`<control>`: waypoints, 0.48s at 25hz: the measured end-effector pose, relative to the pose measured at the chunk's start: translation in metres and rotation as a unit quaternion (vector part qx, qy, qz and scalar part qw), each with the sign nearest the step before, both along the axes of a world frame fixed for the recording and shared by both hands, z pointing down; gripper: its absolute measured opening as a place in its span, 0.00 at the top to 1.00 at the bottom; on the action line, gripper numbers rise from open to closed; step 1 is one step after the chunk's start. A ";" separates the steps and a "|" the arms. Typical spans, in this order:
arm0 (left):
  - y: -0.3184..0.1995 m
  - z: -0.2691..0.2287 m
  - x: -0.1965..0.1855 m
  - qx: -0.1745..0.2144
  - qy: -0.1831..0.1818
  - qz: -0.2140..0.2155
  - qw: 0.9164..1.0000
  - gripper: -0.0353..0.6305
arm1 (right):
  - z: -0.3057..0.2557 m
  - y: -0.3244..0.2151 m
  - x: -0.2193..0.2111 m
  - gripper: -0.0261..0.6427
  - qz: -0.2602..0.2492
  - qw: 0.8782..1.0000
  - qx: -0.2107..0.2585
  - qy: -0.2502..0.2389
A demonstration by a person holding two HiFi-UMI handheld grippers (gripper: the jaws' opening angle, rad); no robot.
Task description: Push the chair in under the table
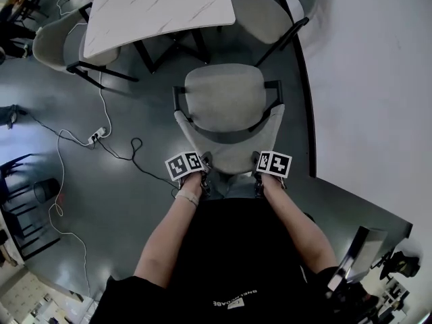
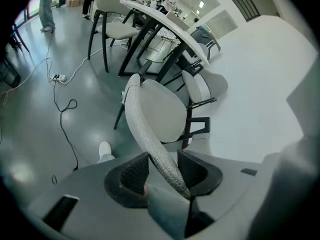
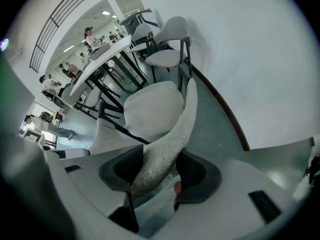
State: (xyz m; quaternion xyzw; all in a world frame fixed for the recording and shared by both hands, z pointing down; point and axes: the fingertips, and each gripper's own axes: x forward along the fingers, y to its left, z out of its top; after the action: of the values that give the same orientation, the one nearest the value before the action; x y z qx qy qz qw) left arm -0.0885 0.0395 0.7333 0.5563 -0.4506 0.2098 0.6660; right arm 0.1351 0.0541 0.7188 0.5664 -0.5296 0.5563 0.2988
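A grey upholstered chair [image 1: 223, 96] with a black frame stands just short of the white marble table [image 1: 162, 5], its seat facing the table's near edge. Its curved backrest [image 1: 229, 155] is closest to me. My left gripper [image 1: 204, 167] is closed over the backrest's left end and my right gripper [image 1: 260, 169] over its right end. In the left gripper view the backrest rim [image 2: 145, 129] runs between the pads of the left gripper [image 2: 163, 171]. In the right gripper view the fabric backrest [image 3: 182, 126] fills the gap of the right gripper [image 3: 160, 171].
A second grey chair [image 1: 263, 12] stands at the table's right side and a third chair [image 1: 57, 42] at its left. A power strip with cables [image 1: 98, 135] lies on the floor to the left. A white wall [image 1: 371, 79] runs along the right.
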 end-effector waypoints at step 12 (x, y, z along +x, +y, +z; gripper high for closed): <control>-0.014 0.002 -0.073 -0.003 0.000 -0.016 1.000 0.67 | 0.001 -0.029 -0.071 0.65 -0.026 1.000 0.011 0.010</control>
State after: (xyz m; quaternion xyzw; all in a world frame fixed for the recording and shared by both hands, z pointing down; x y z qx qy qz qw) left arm -0.1613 0.0254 0.7356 0.5474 -0.4584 0.2005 0.6708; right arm 0.0638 0.0254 0.7201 0.5614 -0.5469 0.5368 0.3123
